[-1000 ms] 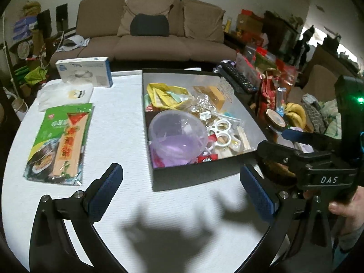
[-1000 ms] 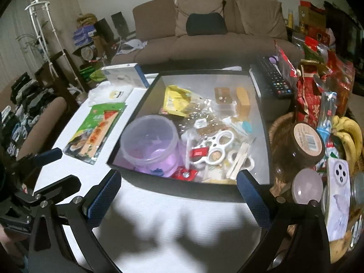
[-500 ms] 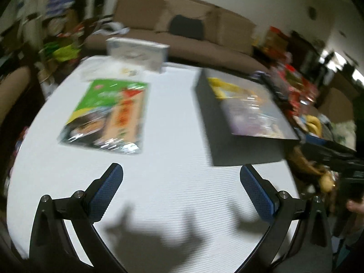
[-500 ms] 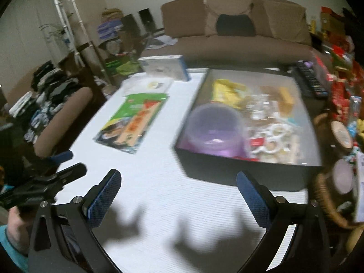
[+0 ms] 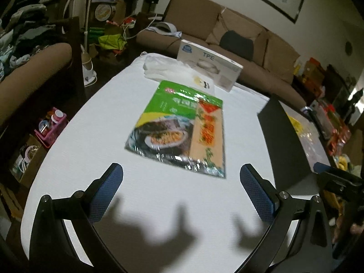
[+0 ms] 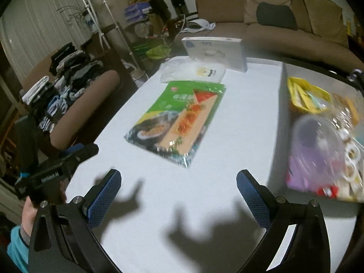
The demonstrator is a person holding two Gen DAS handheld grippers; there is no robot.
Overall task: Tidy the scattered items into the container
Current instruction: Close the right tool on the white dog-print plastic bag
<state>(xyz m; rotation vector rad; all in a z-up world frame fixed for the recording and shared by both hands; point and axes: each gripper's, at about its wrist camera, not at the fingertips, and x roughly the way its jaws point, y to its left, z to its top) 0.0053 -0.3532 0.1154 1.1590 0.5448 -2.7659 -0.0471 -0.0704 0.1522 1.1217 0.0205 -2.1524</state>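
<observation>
Lying flat on the white table, the green food packet is faced by both empty, wide-open grippers, left and right.

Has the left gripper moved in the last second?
Yes. The left gripper swung left: the black box slid to its right edge and the green packet is centred.

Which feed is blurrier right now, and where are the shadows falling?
Right wrist view: the container and its contents smear with motion blur. Left wrist view: the green food packet is only mildly soft. In both, tool shadows fall on the white table near the cameras.
</observation>
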